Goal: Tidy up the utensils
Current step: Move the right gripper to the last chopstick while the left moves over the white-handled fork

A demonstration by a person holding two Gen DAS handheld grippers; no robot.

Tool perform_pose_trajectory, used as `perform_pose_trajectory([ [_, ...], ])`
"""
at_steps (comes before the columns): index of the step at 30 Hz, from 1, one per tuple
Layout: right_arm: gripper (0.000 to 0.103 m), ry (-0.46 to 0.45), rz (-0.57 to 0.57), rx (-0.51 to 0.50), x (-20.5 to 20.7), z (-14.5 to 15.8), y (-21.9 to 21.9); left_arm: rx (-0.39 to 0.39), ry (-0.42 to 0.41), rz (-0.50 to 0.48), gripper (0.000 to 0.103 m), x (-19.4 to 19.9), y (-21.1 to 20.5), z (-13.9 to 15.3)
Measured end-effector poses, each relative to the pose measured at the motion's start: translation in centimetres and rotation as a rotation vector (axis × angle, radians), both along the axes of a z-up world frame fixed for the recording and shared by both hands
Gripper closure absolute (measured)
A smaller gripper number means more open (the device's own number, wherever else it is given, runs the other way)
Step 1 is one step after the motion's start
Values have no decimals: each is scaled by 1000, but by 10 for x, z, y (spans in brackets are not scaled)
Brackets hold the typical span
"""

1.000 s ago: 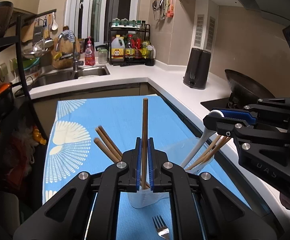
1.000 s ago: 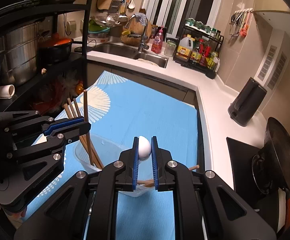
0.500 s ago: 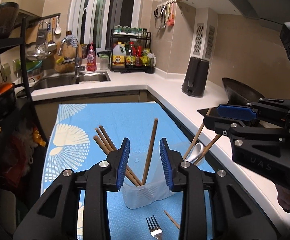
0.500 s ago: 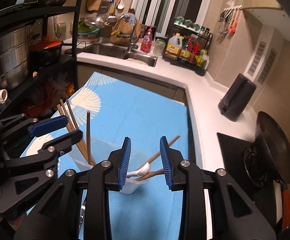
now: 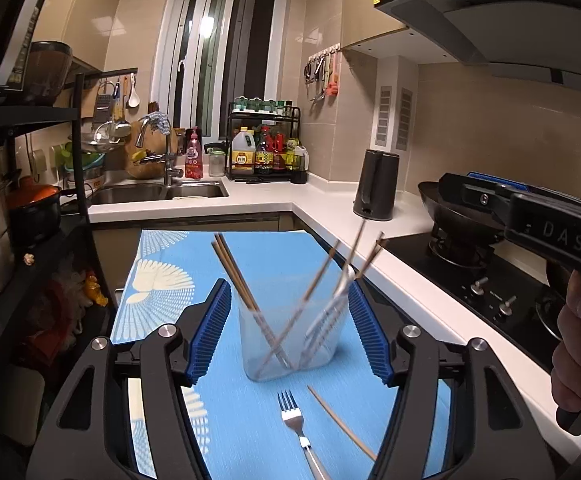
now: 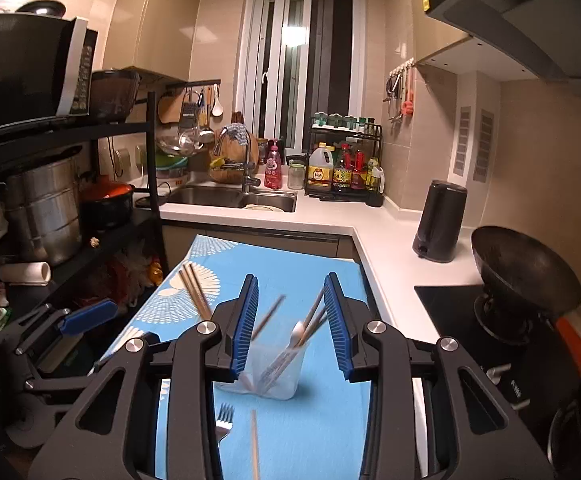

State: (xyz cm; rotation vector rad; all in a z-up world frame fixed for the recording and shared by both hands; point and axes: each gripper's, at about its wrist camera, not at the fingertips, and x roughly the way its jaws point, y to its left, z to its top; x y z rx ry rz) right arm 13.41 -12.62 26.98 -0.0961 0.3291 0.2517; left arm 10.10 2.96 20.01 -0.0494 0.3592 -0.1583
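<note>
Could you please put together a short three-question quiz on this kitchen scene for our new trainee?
1. True or false: the fork stands inside the clear container.
2. Which lies on the blue mat beside the fork? A) a knife B) a single chopstick C) a plate
3. Fill in: between the pads of the left tool and the right tool there is ____ gripped.

Key
1. False: it lies flat on the mat, in front of the container.
2. B.
3. Nothing: both tools' jaws are opening, and the chopsticks and white spoon stand loose in the container.
</note>
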Motion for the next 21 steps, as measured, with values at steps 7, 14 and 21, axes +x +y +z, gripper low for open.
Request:
perform_pose_trajectory([
  [7,68,20,-20,58,-47,-41,-10,19,3,8,41,-45,-14,-40],
  [14,68,76,-46,61,-82,-91,-24,-12,18,44,41,-69,-16,-75],
  [21,57,98,-78,22,-108,-121,-34,-25,78,35,41,-67,-15,-103],
])
